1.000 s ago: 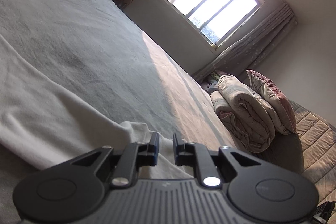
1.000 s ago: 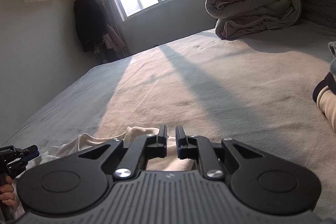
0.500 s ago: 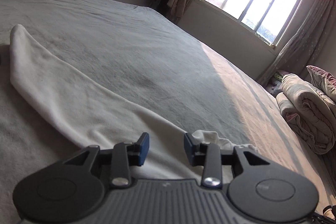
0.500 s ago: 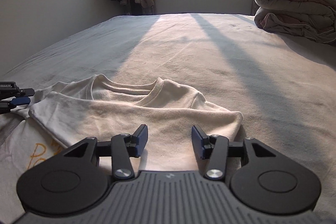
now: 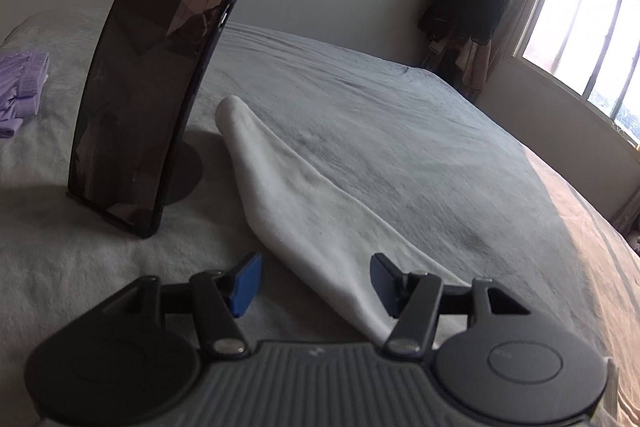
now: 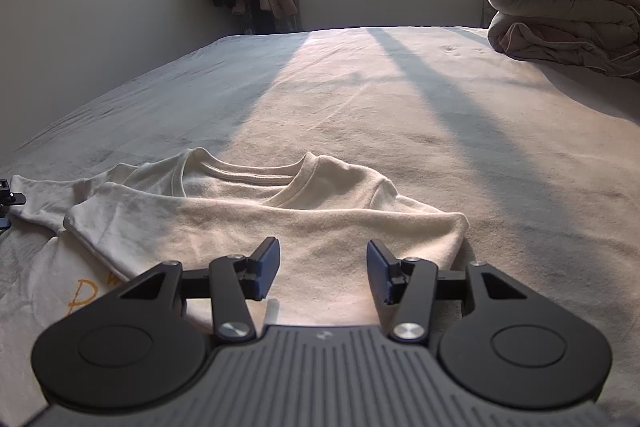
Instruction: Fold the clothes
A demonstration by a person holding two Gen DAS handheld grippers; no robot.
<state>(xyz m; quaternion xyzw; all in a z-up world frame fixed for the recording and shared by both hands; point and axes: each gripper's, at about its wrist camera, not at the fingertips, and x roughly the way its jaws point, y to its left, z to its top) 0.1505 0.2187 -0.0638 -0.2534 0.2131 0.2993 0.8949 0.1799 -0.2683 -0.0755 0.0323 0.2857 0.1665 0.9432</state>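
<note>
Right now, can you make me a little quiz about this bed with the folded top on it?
1. True or false: the cream long-sleeved cotton top lies on the grey bed cover.
2. What stands upright beside the top's white sleeve? A) the black phone on a round stand B) a lamp C) a cup
3. Fill in: neither the left hand-held gripper nor the right hand-held gripper grips any ____.

Key: 1 true; 2 A; 3 cloth. The left one's jaws are opening, with the sleeve lying below them, untouched.
</note>
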